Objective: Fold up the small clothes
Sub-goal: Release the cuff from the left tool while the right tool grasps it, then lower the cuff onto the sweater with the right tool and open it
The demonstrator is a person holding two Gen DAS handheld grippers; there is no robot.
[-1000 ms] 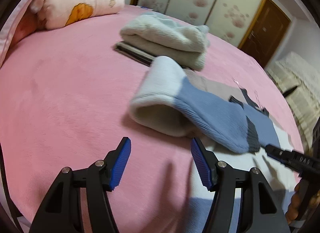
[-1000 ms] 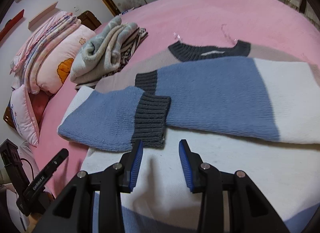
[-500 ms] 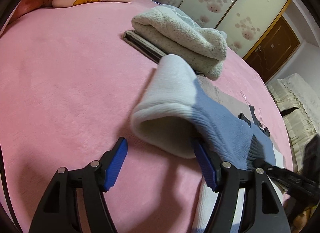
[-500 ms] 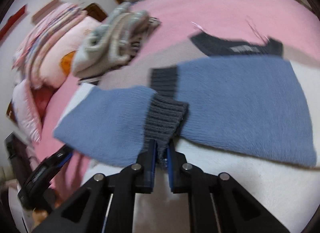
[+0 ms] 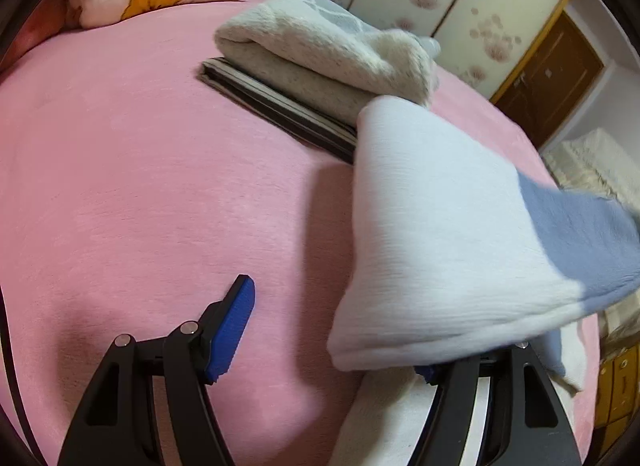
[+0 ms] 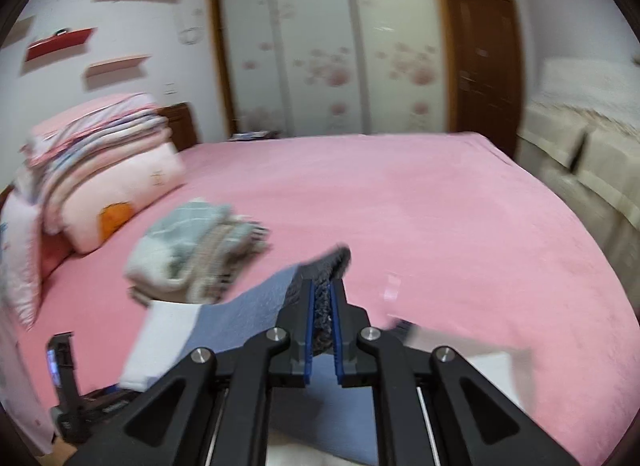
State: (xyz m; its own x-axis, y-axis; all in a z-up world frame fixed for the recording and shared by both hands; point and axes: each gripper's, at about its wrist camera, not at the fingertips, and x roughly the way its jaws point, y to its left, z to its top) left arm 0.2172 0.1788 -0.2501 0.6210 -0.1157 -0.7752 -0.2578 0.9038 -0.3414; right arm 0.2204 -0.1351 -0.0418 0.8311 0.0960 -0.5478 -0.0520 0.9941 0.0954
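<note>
Sweater sleeve (image 5: 448,234) drapes across the right finger of the left claw (image 5: 340,342) in the left wrist view, white part nearest, blue further off. That claw is angled down over the pink bed (image 5: 140,185), jaws apart, nothing pinched. Folded clothes (image 5: 320,53) sit beyond. Right wrist view: right claw (image 6: 322,314) is clenched on the sleeve's dark grey cuff (image 6: 326,266), held above the bed, pointing across it toward the wardrobe (image 6: 320,49).
</note>
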